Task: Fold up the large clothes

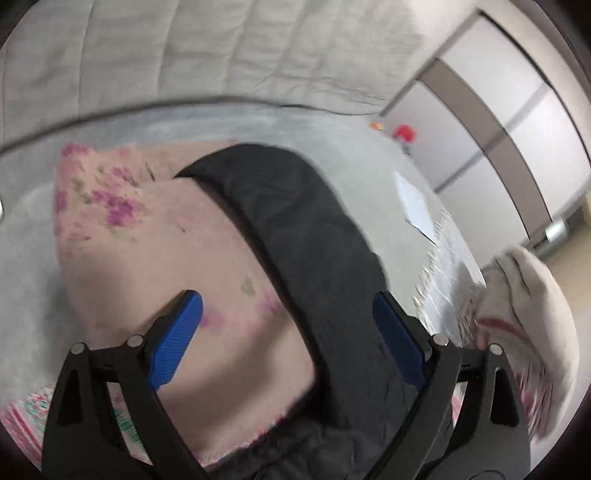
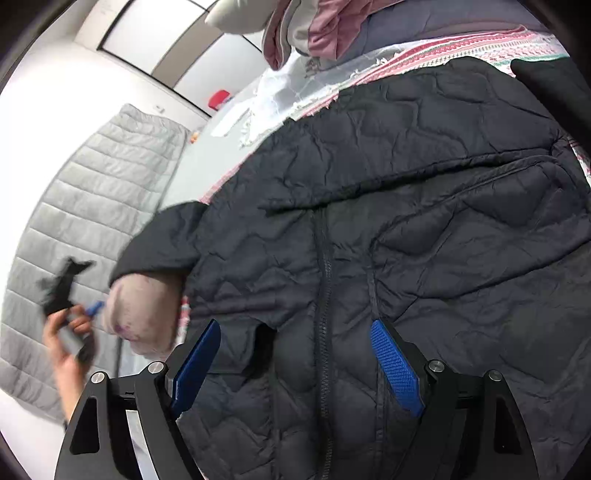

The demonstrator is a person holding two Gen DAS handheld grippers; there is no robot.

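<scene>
Both jaws stand apart, holding nothing: the right hand-held gripper (image 2: 295, 369) hovers over the jacket (image 2: 424, 221), spread zipper-up on the bed (image 2: 199, 162); the left hand-held gripper (image 1: 288, 339) hovers above its sleeve (image 1: 295, 221). Folding seems just beginning; next, I judge, comes gripping the sleeve.

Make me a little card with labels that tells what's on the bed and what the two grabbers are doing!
main garment: black quilted jacket, spread out, front zipper showing
under it: pink floral cloth
bed cover: striped patterned blanket
nearby: pile of clothes
left gripper: open, holding nothing, over the jacket's sleeve
right gripper: open, empty, over the zipper
</scene>
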